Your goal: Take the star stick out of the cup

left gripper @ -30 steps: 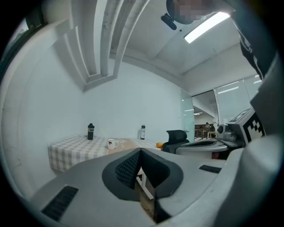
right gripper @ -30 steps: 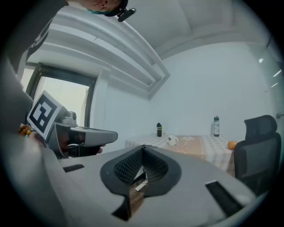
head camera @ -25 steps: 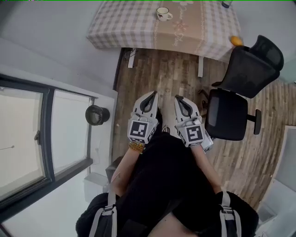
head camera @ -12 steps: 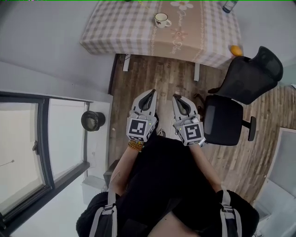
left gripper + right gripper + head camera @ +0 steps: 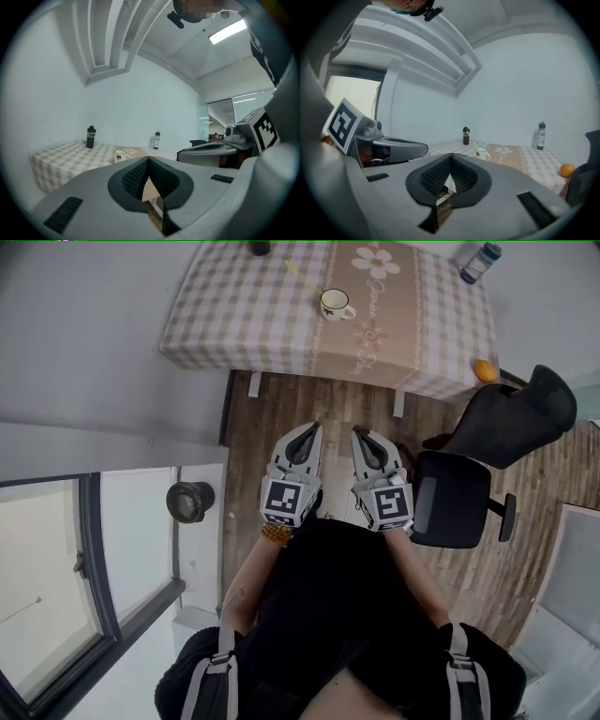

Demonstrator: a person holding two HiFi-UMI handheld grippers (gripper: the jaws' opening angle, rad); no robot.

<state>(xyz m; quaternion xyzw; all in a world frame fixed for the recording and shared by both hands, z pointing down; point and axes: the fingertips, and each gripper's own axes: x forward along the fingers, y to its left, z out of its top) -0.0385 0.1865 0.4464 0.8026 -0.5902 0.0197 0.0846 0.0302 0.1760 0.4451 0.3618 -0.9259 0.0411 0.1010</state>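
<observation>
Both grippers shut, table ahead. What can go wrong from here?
1. The left gripper and right gripper are shut; reaching like that could knock the cup over.
2. The stick is thin and leaning, so easy to miss.
3. The office chair stands close on the right and may snag an arm.

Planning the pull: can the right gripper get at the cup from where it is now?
Probably not yet: the right gripper hangs over the floor, short of the table, and the cup sits beyond the near edge. The path looks clear; the chair stands aside.
</observation>
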